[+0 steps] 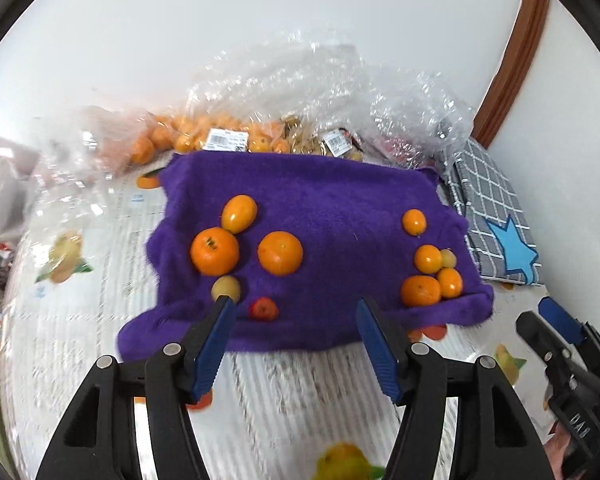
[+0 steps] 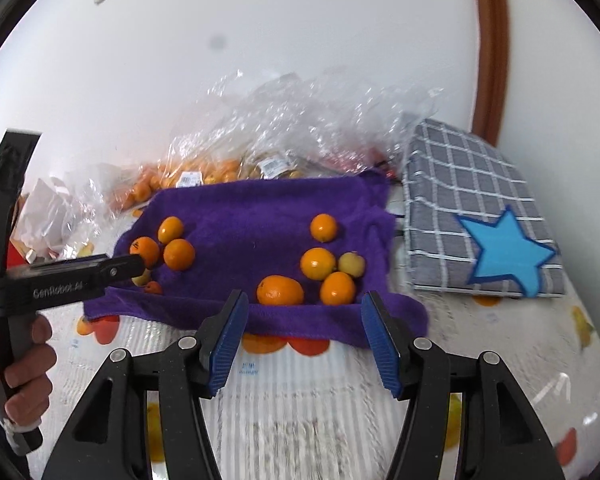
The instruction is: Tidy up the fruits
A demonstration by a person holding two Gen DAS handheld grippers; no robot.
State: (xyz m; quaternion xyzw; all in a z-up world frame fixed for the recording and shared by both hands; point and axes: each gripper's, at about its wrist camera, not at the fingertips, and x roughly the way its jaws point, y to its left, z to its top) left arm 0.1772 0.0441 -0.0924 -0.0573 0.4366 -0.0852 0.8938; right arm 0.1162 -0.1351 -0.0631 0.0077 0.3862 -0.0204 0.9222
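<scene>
My left gripper (image 1: pixel 296 308) and right gripper (image 2: pixel 305 303) both hang with jaws parted and empty, touching nothing, over the near edge of the purple towel (image 1: pixel 332 200) where the fruits (image 2: pixel 324 264) lie in two clusters.

Bright, even daylight-like light; you get soft, weak shadows under fruit (image 1: pixel 280 253) on towel (image 1: pixel 340 200). Glare sparkles on plastic bags (image 1: pixel 300 80). Motion blur smears mat (image 2: pixel 300 420) and left edge. Fisheye bends door frame (image 2: pixel 488 40); corners black
</scene>
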